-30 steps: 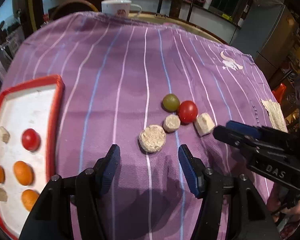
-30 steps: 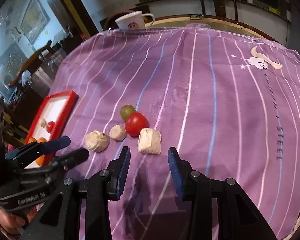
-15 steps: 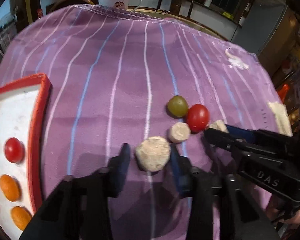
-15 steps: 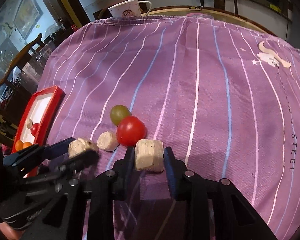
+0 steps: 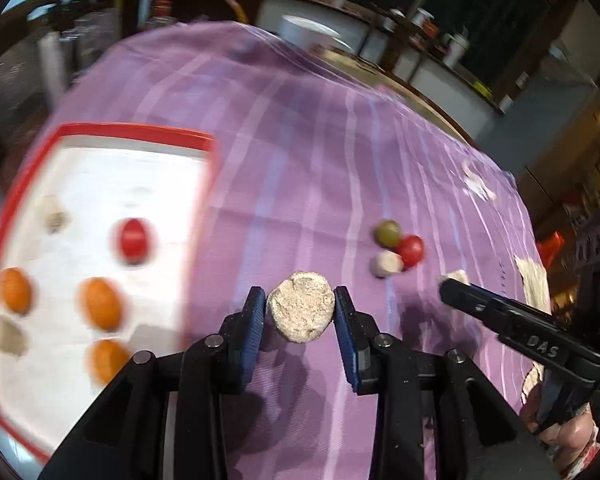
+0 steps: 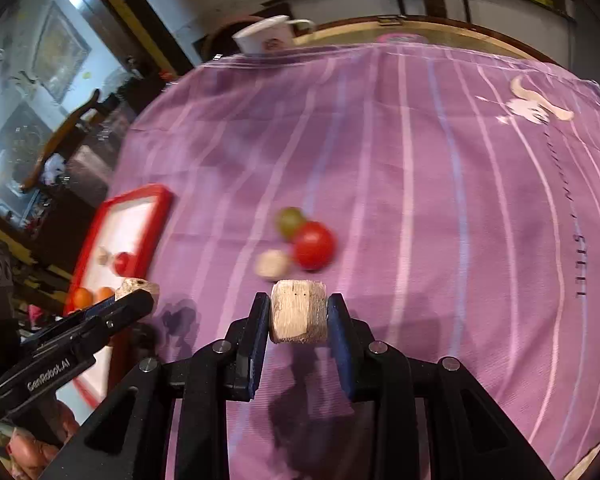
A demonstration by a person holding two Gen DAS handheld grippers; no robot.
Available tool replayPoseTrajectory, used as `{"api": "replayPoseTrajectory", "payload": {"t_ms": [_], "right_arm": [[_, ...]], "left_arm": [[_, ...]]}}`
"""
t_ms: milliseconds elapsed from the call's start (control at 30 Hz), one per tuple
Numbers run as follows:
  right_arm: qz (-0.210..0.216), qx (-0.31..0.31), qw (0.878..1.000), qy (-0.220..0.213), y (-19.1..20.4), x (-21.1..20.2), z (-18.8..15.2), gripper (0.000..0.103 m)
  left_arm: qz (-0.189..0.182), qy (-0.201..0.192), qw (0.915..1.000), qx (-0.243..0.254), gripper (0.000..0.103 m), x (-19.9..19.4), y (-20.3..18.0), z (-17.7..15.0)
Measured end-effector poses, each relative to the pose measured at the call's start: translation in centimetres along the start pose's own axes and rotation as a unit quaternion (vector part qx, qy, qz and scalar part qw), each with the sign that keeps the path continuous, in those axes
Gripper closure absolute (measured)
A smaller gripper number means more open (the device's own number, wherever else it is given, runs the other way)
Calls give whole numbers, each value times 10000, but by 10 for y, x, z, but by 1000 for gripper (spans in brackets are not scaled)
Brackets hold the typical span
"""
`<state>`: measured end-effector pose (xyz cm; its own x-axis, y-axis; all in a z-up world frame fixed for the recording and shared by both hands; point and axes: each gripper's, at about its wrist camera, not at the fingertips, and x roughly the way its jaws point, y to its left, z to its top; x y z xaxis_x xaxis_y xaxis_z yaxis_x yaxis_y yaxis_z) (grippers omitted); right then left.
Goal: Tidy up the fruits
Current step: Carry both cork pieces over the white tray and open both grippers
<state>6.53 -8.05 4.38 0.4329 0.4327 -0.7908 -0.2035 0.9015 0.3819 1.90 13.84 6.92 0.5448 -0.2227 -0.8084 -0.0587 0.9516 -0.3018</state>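
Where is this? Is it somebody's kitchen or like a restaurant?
Probably a dining room or small eatery; hard to be sure. A round table wears a purple striped cloth, a white cup stands at its far edge, and a counter with bottles runs behind, beside a wooden chair.

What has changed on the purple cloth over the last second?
Both grippers closed and lifted a piece each: the left gripper took the round beige chunk and swung toward the red-rimmed white tray; the right gripper took the squarish beige block. The green grape, red tomato and small beige piece stayed put.
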Motion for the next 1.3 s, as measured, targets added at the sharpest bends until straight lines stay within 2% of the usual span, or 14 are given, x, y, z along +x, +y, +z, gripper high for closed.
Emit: {"api": "replayPoseTrajectory", "payload": {"t_ms": [167, 367, 500, 633, 733, 867, 1000, 1300], "right_arm": [[448, -297, 9985, 33, 59, 1, -1, 71], [924, -835, 9916, 349, 143, 23, -19, 71], [1005, -1212, 9857, 597, 188, 47, -38, 71], [894, -1566, 9808, 747, 218, 69, -55, 71], [847, -1687, 9784, 848, 228, 78, -65, 71], [705, -1845, 9763, 886, 236, 83, -78, 71], [612, -1869, 9768, 847, 235, 87, -83, 70], [556, -1786, 9803, 640, 233, 75, -81, 69]], "left_arm": [[644, -175, 9975, -226, 69, -36, 61, -3], [1128, -71, 9932, -295, 69, -58, 119, -21], [1231, 26, 9920, -269, 69, -61, 141, -35], [1110, -13, 9937, -160, 69, -64, 148, -44], [1122, -6, 9937, -5, 69, -64, 148, -47], [929, 11, 9957, -46, 68, -64, 152, -46], [851, -16, 9963, -114, 52, -67, 153, -44], [913, -146, 9953, -303, 43, -90, 147, -36]]}}
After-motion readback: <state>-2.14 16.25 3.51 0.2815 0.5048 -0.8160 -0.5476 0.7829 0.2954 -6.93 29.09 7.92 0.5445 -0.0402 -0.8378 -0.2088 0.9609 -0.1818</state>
